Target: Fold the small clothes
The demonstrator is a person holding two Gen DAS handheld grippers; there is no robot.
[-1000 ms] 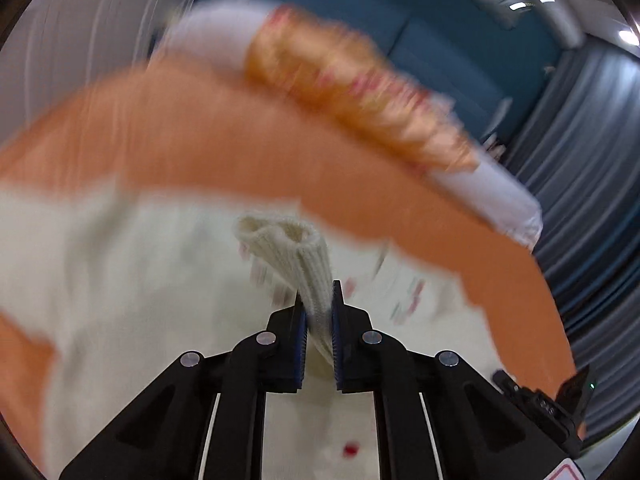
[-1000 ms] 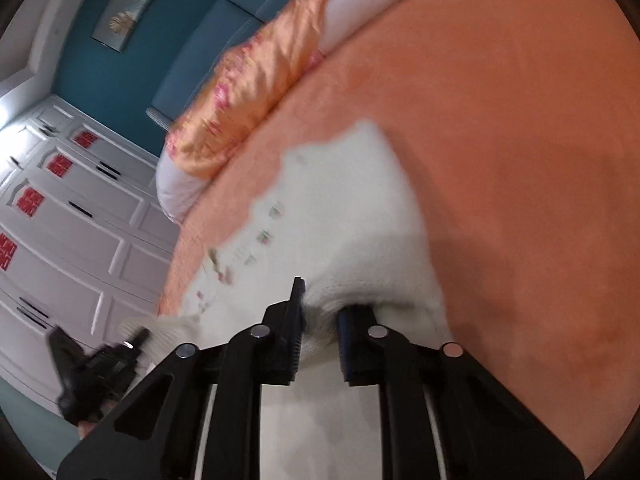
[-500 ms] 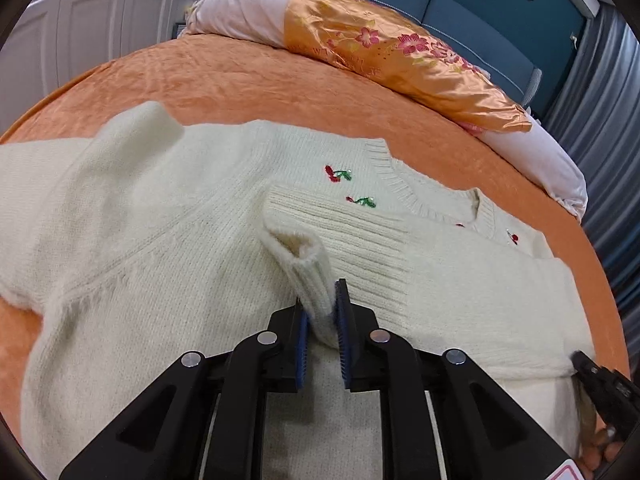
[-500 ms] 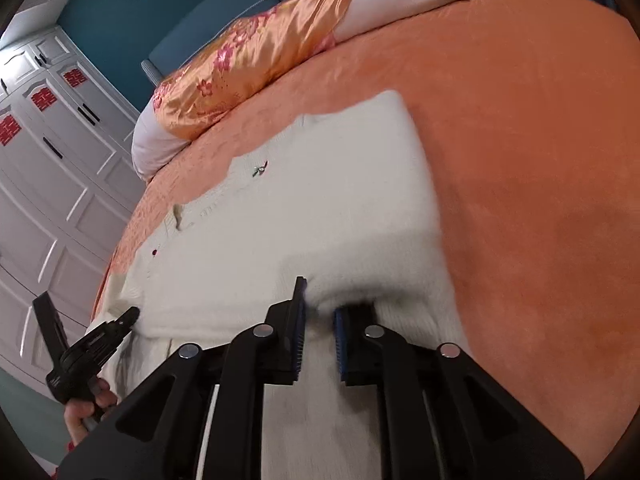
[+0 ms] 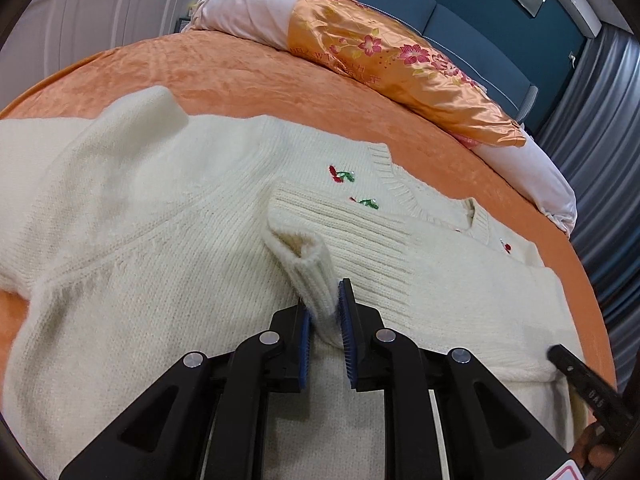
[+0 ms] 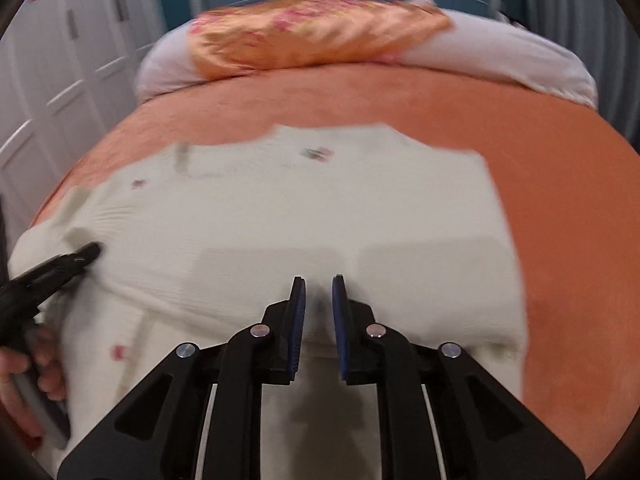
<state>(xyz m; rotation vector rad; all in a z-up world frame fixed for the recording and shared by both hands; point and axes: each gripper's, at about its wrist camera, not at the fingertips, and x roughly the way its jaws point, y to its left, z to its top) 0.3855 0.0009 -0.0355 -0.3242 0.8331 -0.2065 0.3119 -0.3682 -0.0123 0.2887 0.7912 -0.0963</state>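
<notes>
Where they gripped, right tongs (image 6: 319,312) gape.

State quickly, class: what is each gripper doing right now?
Left gripper: closed on the sweater's ribbed hem.
Right gripper: open, holding nothing, just above the sweater.

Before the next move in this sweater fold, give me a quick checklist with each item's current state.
1. Left gripper pinching the ribbed hem: ok.
2. Right gripper free of cloth: ok, jaws apart, nothing between them.
3. Hem folded up over the sweater chest: ok.
4. Left sleeve folded in: not ok, it lies spread.
5. Fold edge square: cannot tell, right view blurred.
6. Sweater wholly on the bedspread: ok.
</notes>
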